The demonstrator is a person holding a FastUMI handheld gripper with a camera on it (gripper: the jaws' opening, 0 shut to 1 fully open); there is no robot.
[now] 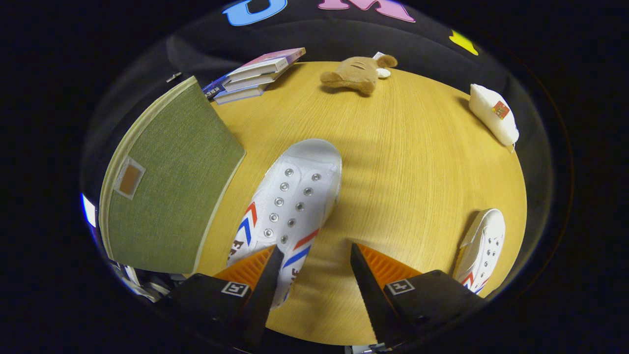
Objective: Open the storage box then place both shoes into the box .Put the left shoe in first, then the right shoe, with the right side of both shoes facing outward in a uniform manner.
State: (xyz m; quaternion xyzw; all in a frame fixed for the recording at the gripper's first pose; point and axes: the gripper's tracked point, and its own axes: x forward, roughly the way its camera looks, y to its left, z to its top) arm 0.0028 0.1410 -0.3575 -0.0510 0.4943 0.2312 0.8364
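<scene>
A white canvas shoe (pixel 295 201) with red and blue chevrons lies on the round wooden table (pixel 403 162), toe pointing away, its heel end under my left finger. My gripper (pixel 314 253) hovers above it, open, with nothing pressed between its fingers. A second matching shoe (pixel 484 250) lies near the table's rim, to the right of the right finger. The green fabric storage box (pixel 167 182) stands left of the first shoe with its lid shut; a small brown tag is on it.
Beyond the shoe, a stack of books (pixel 255 73) lies at the far left of the table. A brown plush toy (pixel 358 73) rests at the far edge. A white pouch (pixel 494 120) sits at the far right rim.
</scene>
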